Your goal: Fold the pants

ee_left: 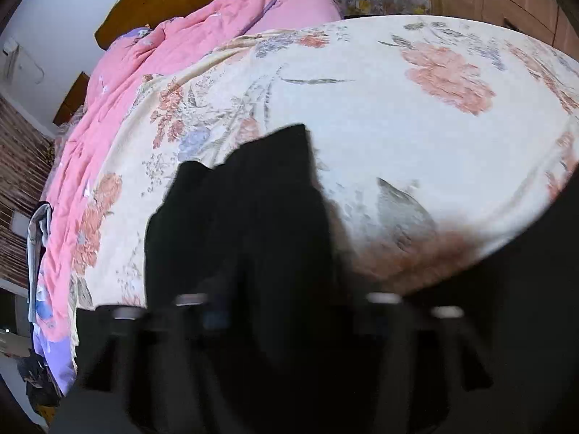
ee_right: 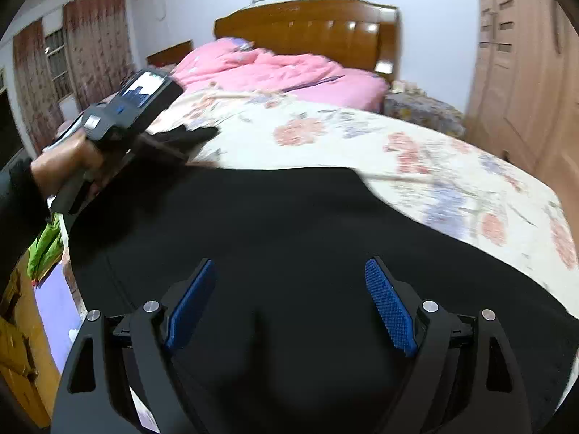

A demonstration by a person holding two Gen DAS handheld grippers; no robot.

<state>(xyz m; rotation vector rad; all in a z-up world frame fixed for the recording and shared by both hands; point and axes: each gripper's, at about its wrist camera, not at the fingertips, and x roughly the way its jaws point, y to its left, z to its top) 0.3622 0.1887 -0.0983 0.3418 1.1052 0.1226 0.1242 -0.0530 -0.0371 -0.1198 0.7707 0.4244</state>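
The black pants [ee_right: 275,224] lie spread on the floral bedsheet [ee_right: 416,166] in the right wrist view. My right gripper [ee_right: 289,282] is open just above them, blue pads [ee_right: 389,307] wide apart, holding nothing. My left gripper [ee_right: 170,144] shows at the left of that view, held in a hand, with black pants cloth at its tip. In the left wrist view the pants [ee_left: 246,217] hang dark and blurred over my left gripper [ee_left: 286,289]; its fingers are hidden by the cloth and the motion blur.
A pink quilt [ee_right: 275,68] is bunched near the wooden headboard [ee_right: 311,25]. A wardrobe [ee_right: 521,83] stands at the right. A floral-covered nightstand [ee_right: 423,112] is beside the bed. Curtains [ee_right: 94,39] hang at the left.
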